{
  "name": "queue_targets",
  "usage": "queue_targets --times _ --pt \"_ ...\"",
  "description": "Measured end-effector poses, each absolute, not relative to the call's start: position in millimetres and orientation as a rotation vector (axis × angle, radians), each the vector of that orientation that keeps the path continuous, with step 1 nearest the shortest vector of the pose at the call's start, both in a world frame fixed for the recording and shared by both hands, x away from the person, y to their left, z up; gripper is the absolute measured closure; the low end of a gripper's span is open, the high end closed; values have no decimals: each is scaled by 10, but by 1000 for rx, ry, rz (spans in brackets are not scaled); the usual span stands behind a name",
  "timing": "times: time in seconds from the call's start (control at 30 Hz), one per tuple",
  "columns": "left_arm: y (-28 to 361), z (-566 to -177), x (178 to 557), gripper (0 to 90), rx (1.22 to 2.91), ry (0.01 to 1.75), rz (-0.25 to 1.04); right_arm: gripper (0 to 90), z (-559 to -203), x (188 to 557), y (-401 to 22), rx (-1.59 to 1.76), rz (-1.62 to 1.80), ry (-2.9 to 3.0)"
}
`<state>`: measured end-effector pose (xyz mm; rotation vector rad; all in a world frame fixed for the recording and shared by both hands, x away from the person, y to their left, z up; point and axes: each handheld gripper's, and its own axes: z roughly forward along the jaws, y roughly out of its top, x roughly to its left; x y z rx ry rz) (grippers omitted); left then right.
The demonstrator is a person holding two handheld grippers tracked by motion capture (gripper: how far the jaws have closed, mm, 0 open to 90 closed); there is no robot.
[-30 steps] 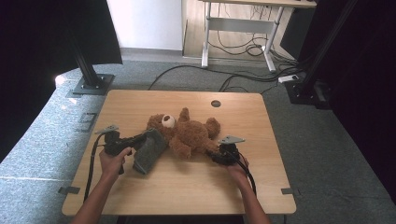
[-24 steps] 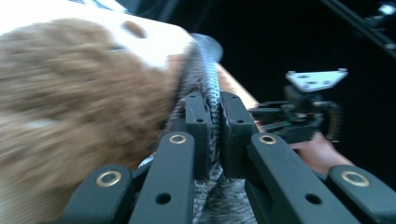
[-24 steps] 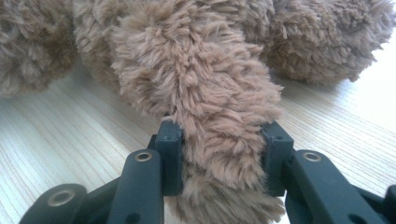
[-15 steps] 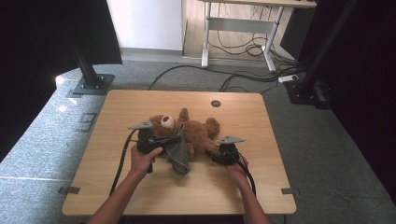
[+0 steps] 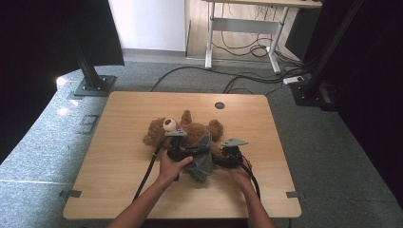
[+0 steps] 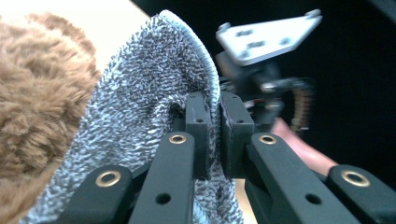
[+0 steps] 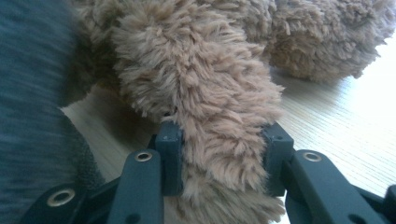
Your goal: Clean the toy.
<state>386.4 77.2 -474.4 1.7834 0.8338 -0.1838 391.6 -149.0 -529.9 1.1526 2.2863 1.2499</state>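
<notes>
Wooden desk, wide bare margins all round. Teddy bear mid-desk. Left gripper clamps grey cloth hem; right gripper squeezes bear's leg.

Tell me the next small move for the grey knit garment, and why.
Probably draw the grey knit garment further over the teddy bear. The left gripper is pinching its hem, and the right gripper clamps a furry limb, steadying the bear.
</notes>
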Motion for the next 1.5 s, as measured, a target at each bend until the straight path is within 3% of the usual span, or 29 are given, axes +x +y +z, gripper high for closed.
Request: queue_targets --times 0.33,0.7,1.5 --pt "768 -5018 3977 835 1858 942 -120 608 -5300 3906 -1498 1140 1251 2299" --pt "808 -4999 3915 847 1916 952 16 614 -5302 3900 -1510 1139 1254 2305" --pt "1835 -5108 3913 845 1827 1117 61 614 -5331 3892 -1525 1090 1279 2337"
